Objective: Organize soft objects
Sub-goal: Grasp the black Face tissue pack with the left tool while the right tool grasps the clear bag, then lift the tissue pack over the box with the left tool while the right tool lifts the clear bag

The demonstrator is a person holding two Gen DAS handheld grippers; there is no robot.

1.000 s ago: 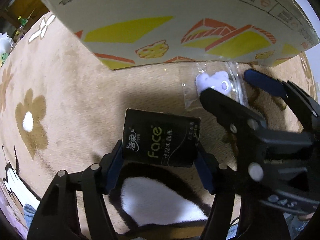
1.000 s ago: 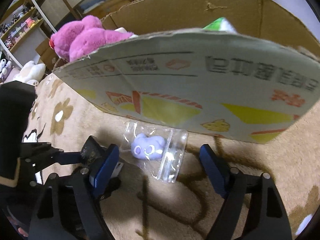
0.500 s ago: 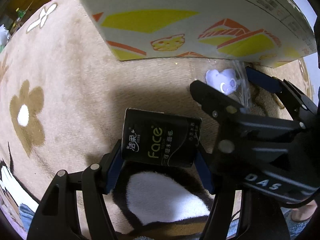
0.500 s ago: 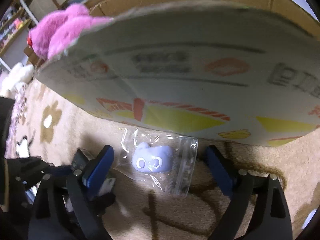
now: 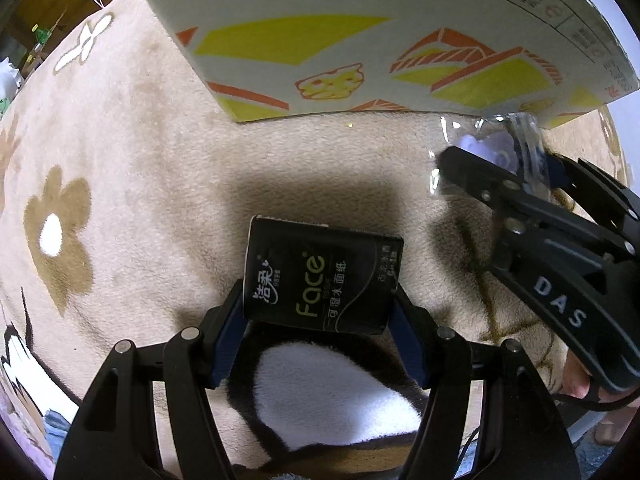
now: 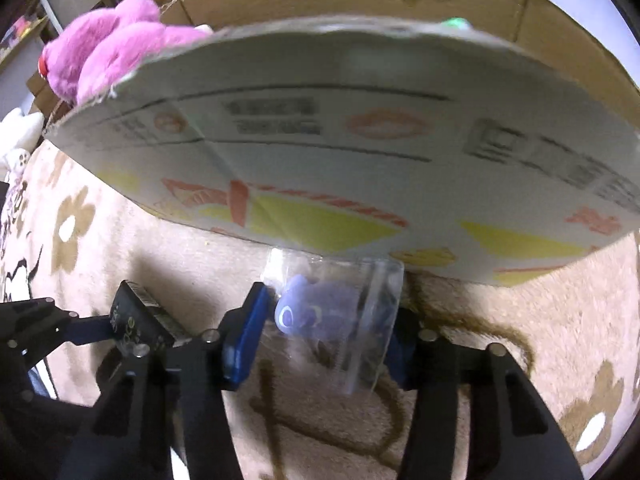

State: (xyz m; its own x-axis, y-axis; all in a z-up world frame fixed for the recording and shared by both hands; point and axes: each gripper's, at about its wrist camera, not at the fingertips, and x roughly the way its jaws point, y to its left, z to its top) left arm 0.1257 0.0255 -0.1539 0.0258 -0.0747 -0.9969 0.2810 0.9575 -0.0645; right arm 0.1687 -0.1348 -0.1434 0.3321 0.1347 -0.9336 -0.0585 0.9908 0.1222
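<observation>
My left gripper (image 5: 320, 316) is shut on a black "Face" tissue pack (image 5: 322, 276) and holds it over the beige rug; the pack also shows in the right wrist view (image 6: 138, 320). My right gripper (image 6: 326, 328) is shut on a clear plastic bag (image 6: 360, 312) with a small purple soft toy (image 6: 316, 310) inside, right at the foot of the cardboard box (image 6: 340, 140). In the left wrist view the right gripper (image 5: 516, 168) and the bag (image 5: 492, 148) sit at the far right, below the box (image 5: 360, 40).
A pink plush toy (image 6: 108, 52) lies in the open box at its left end. The beige rug (image 5: 120, 160) with brown flowers covers the floor. White plush toys (image 6: 20, 136) sit at the far left.
My right gripper has moved forward and closed its jaws on the bag with the purple toy, which has lifted at the box's foot. My left gripper still holds the tissue pack.
</observation>
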